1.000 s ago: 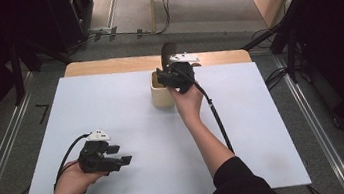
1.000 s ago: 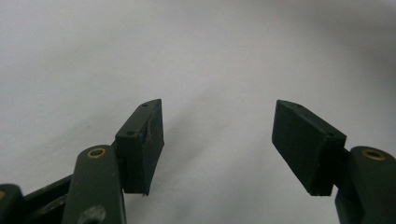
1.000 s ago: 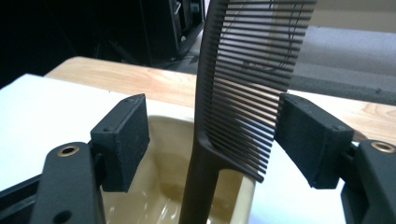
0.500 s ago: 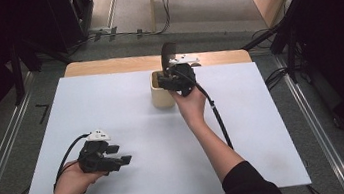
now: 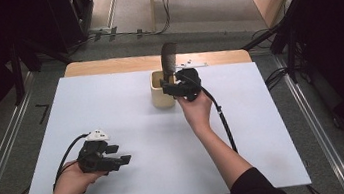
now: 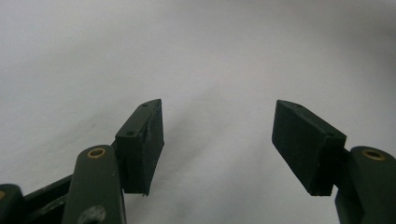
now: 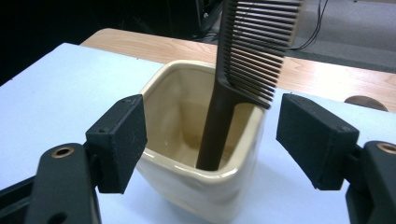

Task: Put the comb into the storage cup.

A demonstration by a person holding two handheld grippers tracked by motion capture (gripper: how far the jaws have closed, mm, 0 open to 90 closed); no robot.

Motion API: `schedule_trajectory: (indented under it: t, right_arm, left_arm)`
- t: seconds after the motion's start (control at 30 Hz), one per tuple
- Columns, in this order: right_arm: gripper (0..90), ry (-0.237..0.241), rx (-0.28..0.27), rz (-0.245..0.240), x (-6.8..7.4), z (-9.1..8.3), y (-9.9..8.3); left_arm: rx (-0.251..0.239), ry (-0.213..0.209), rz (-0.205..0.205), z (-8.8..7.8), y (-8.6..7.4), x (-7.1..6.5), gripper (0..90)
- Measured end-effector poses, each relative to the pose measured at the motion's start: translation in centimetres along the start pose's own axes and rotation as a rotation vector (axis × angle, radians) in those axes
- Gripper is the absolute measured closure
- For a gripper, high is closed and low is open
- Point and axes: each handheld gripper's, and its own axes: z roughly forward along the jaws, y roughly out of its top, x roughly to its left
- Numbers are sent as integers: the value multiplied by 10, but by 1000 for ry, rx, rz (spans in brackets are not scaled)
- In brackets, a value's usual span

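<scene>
— Cream ceramic, is that the cup (image 5: 162, 94) from the high view?

— Yes, a squarish cream cup toward the far middle of the white table (image 5: 110, 105), with a dark comb (image 5: 169, 59) standing upright in it, teeth end up. The right gripper (image 5: 173, 88) sits just beside the cup's right side, held by the right hand (image 5: 195, 108), forearm stretched forward from the bottom edge.

— And the other hand?

— The left hand (image 5: 72, 179) rests near the front left of the table, well apart from the cup, holding the left gripper (image 5: 117, 154) low and pointing rightward, its cable looping back.

— What does the left gripper view give?

— Both black jaws spread wide over bare white table, with nothing between them.

— And the right gripper view?

— Its jaws are also wide apart and grasp nothing. The cup (image 7: 205, 154) stands right in front of them, its near corner about level with the jaw tips. The comb (image 7: 243, 70) leans against the cup's far right rim, handle down inside, teeth to the right. A strip of wooden tabletop (image 7: 317, 77) runs behind.
</scene>
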Motion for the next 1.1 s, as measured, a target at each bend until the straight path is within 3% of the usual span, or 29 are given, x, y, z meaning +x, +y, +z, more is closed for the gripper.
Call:
schedule_trajectory:
  t: [0.23,0.43,0.63,1.1]
  right_arm:
    - [226,1,-7,-10,-7,-13,-3]
    - [226,9,25,-3,-15,-20,-7]
    - [226,2,43,-33,-17,-29,-10]
    - [226,-18,10,-71,-23,-43,-26]
  left_arm:
    - [-2,1,-1,0,1,0,352]
    - [-2,1,-1,0,1,1,352]
    - [-3,4,-3,0,1,3,352]
    - [-4,5,-3,0,2,3,352]
